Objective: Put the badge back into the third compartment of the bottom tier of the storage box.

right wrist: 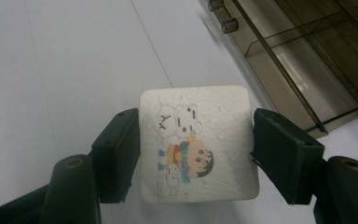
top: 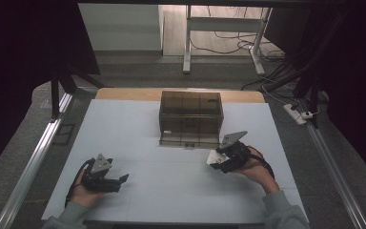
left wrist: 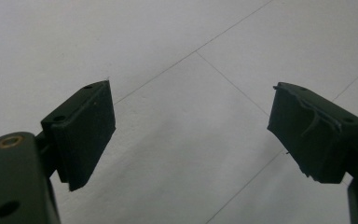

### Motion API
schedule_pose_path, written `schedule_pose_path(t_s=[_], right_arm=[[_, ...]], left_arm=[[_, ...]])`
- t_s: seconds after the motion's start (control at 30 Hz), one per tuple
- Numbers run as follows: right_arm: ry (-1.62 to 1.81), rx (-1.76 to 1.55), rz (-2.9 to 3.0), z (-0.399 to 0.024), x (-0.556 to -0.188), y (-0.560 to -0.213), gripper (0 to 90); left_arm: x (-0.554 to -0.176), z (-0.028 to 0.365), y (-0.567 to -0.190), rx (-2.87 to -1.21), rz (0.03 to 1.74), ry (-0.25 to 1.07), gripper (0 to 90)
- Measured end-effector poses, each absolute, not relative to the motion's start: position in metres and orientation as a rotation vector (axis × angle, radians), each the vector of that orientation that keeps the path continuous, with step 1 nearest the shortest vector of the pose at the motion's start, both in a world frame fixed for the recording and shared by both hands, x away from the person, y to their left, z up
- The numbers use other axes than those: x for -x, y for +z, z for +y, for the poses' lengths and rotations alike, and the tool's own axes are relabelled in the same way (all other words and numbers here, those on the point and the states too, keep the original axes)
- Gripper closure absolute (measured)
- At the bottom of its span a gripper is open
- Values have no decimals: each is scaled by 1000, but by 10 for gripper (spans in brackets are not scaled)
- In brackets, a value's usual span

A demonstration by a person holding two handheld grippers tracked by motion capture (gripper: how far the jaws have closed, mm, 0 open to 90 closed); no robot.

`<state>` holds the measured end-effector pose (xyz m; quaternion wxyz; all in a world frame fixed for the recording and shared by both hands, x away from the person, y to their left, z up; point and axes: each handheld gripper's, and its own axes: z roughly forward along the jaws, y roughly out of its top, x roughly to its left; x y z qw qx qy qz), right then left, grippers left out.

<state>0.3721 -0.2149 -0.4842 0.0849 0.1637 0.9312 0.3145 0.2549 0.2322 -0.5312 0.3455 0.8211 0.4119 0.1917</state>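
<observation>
A white tissue pack is gripped at a table, beside a smoked-plastic drawer box.

At lower left of the high view, the left gripper (top: pixel 124 178) is rested on the white table (top: pixel 171 191), its jaws seen spread apart with nothing between them in the left gripper view. At upper centre, the tinted drawer box (top: pixel 191 118) is set with its drawer pulled out. At right of centre, the right gripper (top: pixel 214 160) is clamped on the white tissue pack (right wrist: pixel 198 142), printed with a cartoon child, which is held just in front of the drawer's right end.
</observation>
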Motion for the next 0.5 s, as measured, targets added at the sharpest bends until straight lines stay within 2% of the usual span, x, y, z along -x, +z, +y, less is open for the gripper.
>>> schedule_pose_path(t_s=[0.5], right_arm=[[993, -538, 2677, -216, -371, -472, 335]], left_arm=[[-255, 232, -531, -2131, 1073, 500, 146]])
